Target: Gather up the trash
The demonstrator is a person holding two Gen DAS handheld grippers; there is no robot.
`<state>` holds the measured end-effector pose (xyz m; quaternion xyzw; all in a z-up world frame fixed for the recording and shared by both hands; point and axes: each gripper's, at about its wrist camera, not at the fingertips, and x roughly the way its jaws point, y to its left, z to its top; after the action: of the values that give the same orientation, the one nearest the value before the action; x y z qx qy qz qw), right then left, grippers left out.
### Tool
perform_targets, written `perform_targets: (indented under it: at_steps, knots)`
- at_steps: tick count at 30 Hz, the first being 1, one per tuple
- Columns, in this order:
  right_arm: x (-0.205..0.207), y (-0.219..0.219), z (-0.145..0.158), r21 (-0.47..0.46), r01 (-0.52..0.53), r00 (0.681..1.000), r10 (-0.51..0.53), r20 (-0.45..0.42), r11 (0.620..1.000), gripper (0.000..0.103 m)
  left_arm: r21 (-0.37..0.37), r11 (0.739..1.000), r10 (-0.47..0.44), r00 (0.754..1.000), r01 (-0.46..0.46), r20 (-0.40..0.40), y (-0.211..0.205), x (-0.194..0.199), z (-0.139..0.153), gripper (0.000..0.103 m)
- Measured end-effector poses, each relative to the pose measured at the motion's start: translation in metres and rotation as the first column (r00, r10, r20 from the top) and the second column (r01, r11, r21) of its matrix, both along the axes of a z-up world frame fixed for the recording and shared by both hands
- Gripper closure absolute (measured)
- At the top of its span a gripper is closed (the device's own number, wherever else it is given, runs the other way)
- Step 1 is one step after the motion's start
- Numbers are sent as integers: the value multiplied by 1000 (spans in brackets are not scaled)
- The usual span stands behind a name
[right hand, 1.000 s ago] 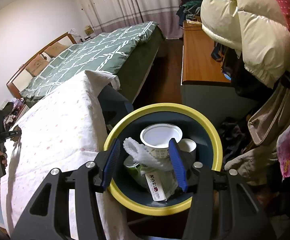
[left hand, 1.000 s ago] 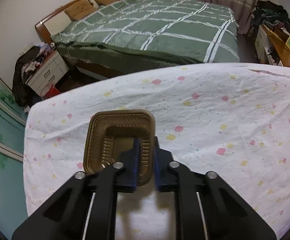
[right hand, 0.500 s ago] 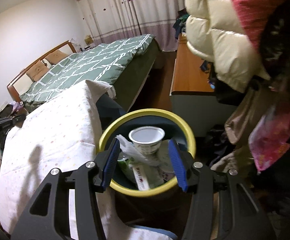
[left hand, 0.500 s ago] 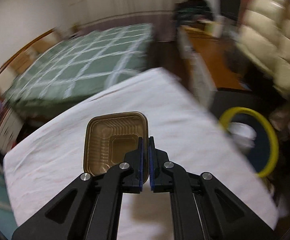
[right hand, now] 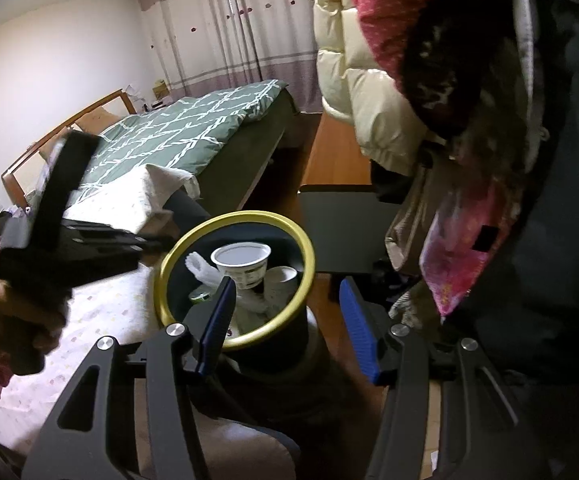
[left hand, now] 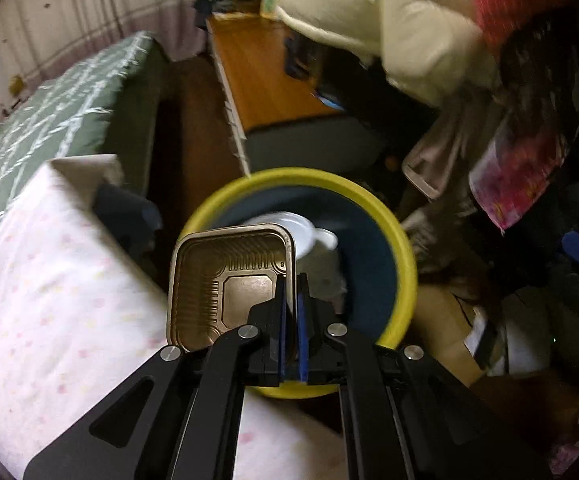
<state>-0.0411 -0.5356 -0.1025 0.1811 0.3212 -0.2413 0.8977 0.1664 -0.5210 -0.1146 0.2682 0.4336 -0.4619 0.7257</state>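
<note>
A: What does the left tool (left hand: 294, 320) have hold of?

B: A brown plastic tray (left hand: 225, 284), square with rounded corners, ribbed walls and a flat eight-sided floor. The blue pads are pressed nearly together on its right rim, and it hangs tilted with its hollow side toward the camera, at the near left rim of the bin (left hand: 403, 240).

A: And the bin?

B: Round, dark blue inside, with a smooth yellow ring on top. It stands just beside the surface (left hand: 49, 280), which is draped in white cloth with pale pink and yellow spots. Inside lie a white paper cup (right hand: 241, 258) with print on its side, a knobbly white glove (right hand: 205, 272) and other scraps.

A: The right tool (right hand: 289, 312)?

B: Spread wide, nothing between its pads, hovering over the near right rim of the bin.

A: Farther back?

B: A bed (right hand: 193, 128) under a green quilt crossed with white lines, a wooden headboard, striped curtains. On the right hangs a puffy cream jacket (right hand: 353, 92).
</note>
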Motion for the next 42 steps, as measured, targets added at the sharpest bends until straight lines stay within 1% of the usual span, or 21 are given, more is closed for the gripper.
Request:
perform_targets:
  at_steps: [1,2,3,4,6,8,11,13,15,18,19,22,24,26,27,31,33,34,38,39,42]
  knots:
    - [-2,-2,0,0,2,1000,-2,0,1000,51,6,1000,-4,1000,4,-4,-4,-2,-5,98]
    - [-4,-3,0,1,3,1000,-3,1,1000,51,16,1000,-7,1000,7,-9,-10,-4,-9,94]
    - [-4,-4,0,2,4,1000,-4,2,1000,51,20,1000,-5,1000,5,-11,-17,-7,-13,79]
    - [-5,-5,0,2,4,1000,-4,5,1000,51,22,1000,-2,1000,3,-7,-21,-8,-18,74]
    - [-8,-6,1,-3,6,1000,-6,9,1000,51,25,1000,7,1000,-7,14,-28,-11,-23,57]
    - [-10,-4,2,-6,5,1000,-5,9,1000,51,25,1000,16,1000,-17,19,-29,-9,-24,48]
    - [-10,-2,2,-5,-1,1000,1,7,1000,51,13,999,44,999,-44,19,-22,-4,-20,45]
    - [-10,1,2,-7,-9,1000,10,5,1000,50,-27,997,72,997,-72,26,-4,1,-5,37]
    - [-8,7,2,-7,-29,1000,29,5,1000,48,-107,987,128,990,-122,55,27,2,17,20]
    - [-1,22,4,-16,-76,997,76,6,997,42,-221,953,233,966,-205,109,77,-3,48,8]
    - [2,29,6,-22,-97,995,97,5,995,39,-278,930,284,949,-239,135,107,-9,63,6]
    - [11,50,12,-43,-155,988,155,14,987,30,-354,882,391,901,-310,186,172,-19,91,5]
    - [16,64,17,-51,-186,982,188,32,981,23,-403,837,476,856,-370,203,224,-29,107,5]
    - [21,75,22,-57,-212,975,215,50,975,13,-426,799,550,802,-425,231,265,-40,115,5]
    - [23,81,25,-65,-224,972,228,62,972,12,-428,783,583,774,-452,249,286,-46,118,5]
    - [24,105,38,-132,-234,966,246,85,963,7,-425,733,663,697,-531,273,344,-70,120,5]
    - [20,116,44,-166,-232,964,249,91,959,7,-430,702,699,664,-568,264,368,-82,117,5]
    - [17,120,47,-179,-230,963,250,97,957,7,-436,679,722,645,-591,249,382,-89,116,5]
    - [6,134,56,-209,-241,957,268,111,948,7,-471,618,768,613,-630,186,420,-113,114,5]
    - [3,138,58,-215,-244,956,272,113,946,7,-475,610,773,608,-634,181,425,-117,113,5]
    - [-7,146,60,-229,-250,952,282,120,941,7,-494,583,796,576,-645,188,443,-137,115,5]
